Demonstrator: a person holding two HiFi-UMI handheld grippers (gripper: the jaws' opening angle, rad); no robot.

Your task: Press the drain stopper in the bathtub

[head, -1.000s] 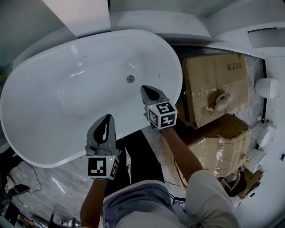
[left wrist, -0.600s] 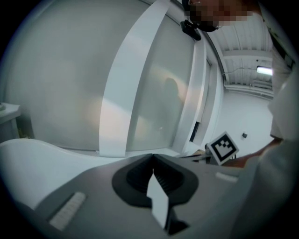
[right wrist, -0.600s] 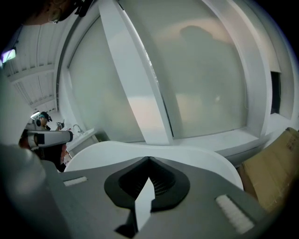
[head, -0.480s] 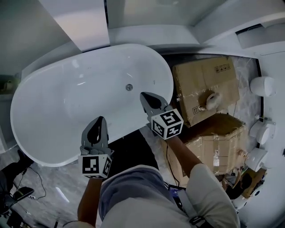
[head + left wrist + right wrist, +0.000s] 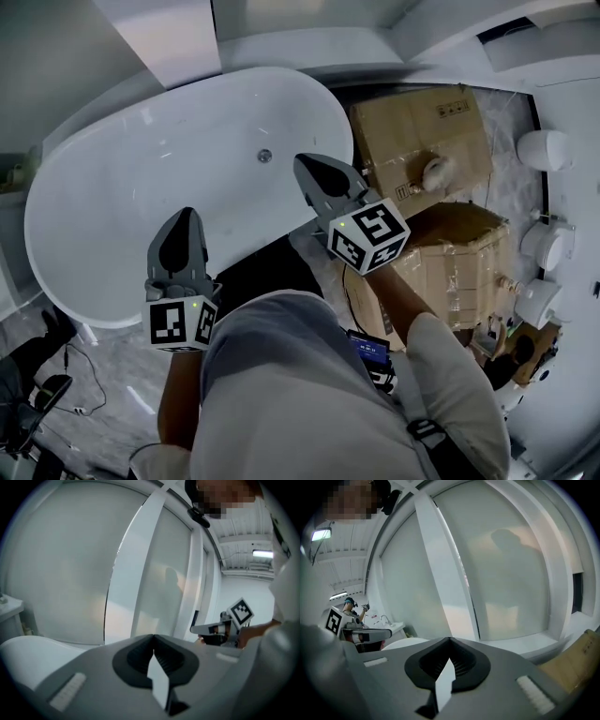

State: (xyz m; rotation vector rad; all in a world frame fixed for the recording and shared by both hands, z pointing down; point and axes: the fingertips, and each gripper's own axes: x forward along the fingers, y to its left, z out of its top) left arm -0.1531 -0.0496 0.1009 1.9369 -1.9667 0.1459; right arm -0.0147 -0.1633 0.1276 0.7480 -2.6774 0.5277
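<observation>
We hold both grippers over the tub [image 5: 112,216].
Left gripper [image 5: 185,216] and right gripper [image 5: 309,169]: fingers pressed together, empty; stopper [image 5: 264,156] untouched; box [image 5: 412,122] print unreadable.

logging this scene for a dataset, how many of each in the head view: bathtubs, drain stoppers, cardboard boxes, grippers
bathtub: 1
drain stopper: 1
cardboard boxes: 2
grippers (left gripper, right gripper): 2
total: 6

The head view looks steeply down onto the bathtub [image 5: 122,216], the left gripper [image 5: 180,225] and the right gripper [image 5: 314,173]. The 2 gripper views sit close behind their own jaws, facing the frosted wall [image 5: 61,564], and each catches the other gripper at its edge.
</observation>
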